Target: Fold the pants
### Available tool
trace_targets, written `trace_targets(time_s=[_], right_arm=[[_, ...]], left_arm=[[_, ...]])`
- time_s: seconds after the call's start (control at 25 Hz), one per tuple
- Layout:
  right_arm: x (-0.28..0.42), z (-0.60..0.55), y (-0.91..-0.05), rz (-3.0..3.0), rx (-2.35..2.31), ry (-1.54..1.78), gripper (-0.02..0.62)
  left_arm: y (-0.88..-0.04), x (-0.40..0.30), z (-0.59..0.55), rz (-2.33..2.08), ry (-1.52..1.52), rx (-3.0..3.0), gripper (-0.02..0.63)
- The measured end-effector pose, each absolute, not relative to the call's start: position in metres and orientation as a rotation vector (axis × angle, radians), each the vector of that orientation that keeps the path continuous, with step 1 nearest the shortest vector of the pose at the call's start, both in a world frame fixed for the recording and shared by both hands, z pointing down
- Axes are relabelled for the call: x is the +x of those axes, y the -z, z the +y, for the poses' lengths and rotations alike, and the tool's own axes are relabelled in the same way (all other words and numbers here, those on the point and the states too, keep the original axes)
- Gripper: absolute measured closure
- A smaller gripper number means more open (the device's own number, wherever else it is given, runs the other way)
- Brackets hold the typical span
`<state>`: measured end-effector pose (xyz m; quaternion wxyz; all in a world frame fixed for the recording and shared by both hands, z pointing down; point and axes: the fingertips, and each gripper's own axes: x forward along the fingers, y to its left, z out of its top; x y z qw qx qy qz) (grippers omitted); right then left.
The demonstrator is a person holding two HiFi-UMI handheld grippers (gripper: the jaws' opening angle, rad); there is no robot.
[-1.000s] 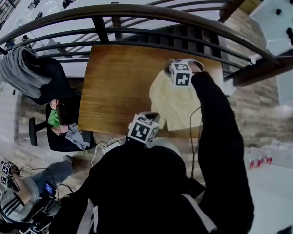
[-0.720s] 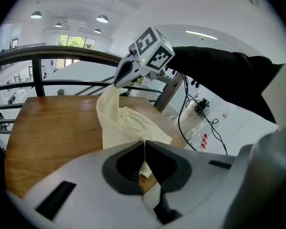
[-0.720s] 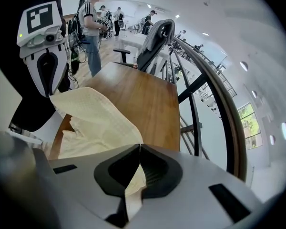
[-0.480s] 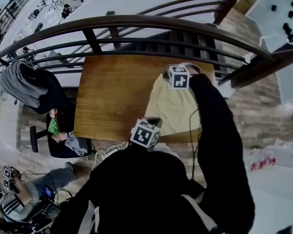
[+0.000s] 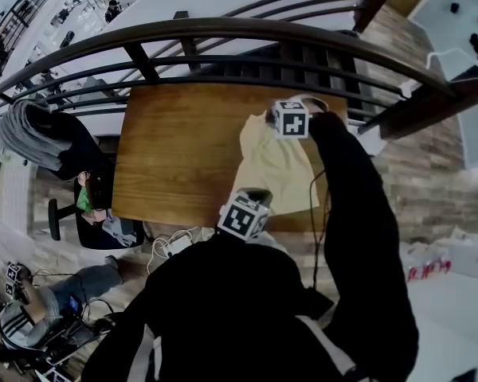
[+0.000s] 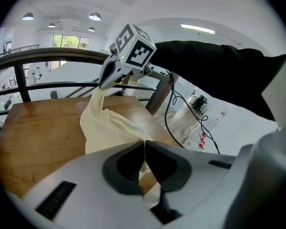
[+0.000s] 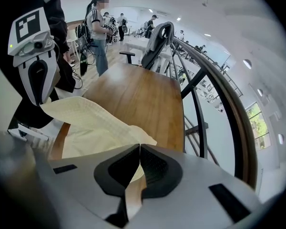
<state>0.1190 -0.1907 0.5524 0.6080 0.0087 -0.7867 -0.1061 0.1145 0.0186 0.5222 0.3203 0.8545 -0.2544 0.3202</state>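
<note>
The left tool [image 5: 248, 204] is held close in front of the person's body at the near edge of the brown wooden worktop [image 5: 175, 150], angled forward and down, its marker cube facing up. The right tool [image 5: 285, 126] is reached out on a nearly straight arm in a black sleeve [image 5: 350, 189] to the far right corner of the worktop and points steeply down, just inside the dark curved metal railing [image 5: 223, 30]. In the left gripper view the left tool [image 6: 144, 149] has its jaws drawn narrow, pinching a fold of the pale yellow, finely textured cloth pants [image 6: 109, 128], while the right tool [image 6: 104, 84] shows ahead with a strip of the same cloth hanging from its tips. In the right gripper view the right tool [image 7: 139, 157] is likewise pressed nearly together on a cloth edge that runs down between its pads, and the left tool [image 7: 38, 98] grips the opposite end. The pants [image 5: 275, 165] lie over the right part of the worktop, from the far right corner to the near edge. Their upper layer [image 7: 95, 123] is lifted and drawn taut between the two tools as a creased sheet, with a lower layer lying flat on the wood.
</note>
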Motion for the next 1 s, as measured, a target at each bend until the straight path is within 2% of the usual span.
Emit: trace_targets(time_s=[1.0], right_arm=[[0.199,-0.211,-0.615,-1.849,0.019,0.290,0.588]], left_arm=[[-0.569,0.247,0.029,-0.584,-0.780,2.078,0.592]])
